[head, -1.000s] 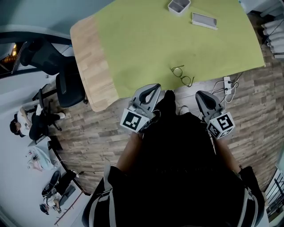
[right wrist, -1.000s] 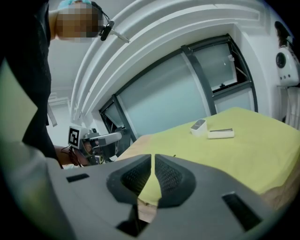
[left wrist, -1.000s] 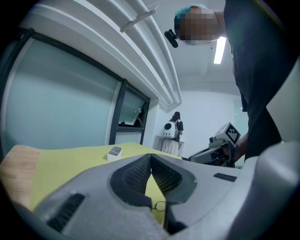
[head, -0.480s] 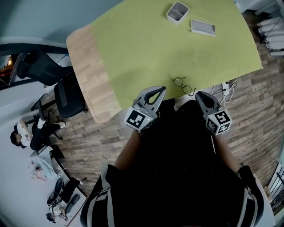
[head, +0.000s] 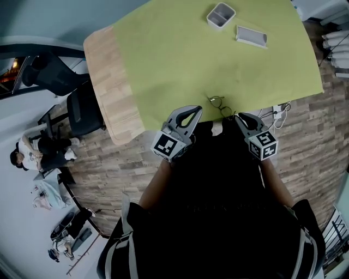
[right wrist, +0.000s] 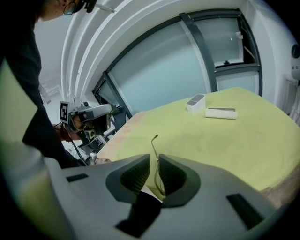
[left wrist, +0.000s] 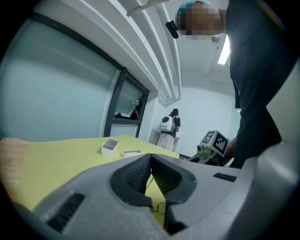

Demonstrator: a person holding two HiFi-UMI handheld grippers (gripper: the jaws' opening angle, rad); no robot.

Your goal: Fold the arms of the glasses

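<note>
Leaning over the near edge of a yellow-green table (head: 174, 54), a person is holding two grippers by the glasses (head: 220, 105) lying there. A tray (head: 221, 14) and a flat box (head: 251, 36) are sitting near the far edge, well clear. The left gripper (head: 191, 109) is hovering just beside the glasses, jaws pressed together, empty. The right gripper (right wrist: 154, 157) is showing jaws a crack apart, one glasses arm standing in the gap.

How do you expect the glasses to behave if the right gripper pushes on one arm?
The glasses look thin-wired, so probably light and likely to slide on the cover rather than fold. Their arm looks slender, perhaps easily bent.
</note>
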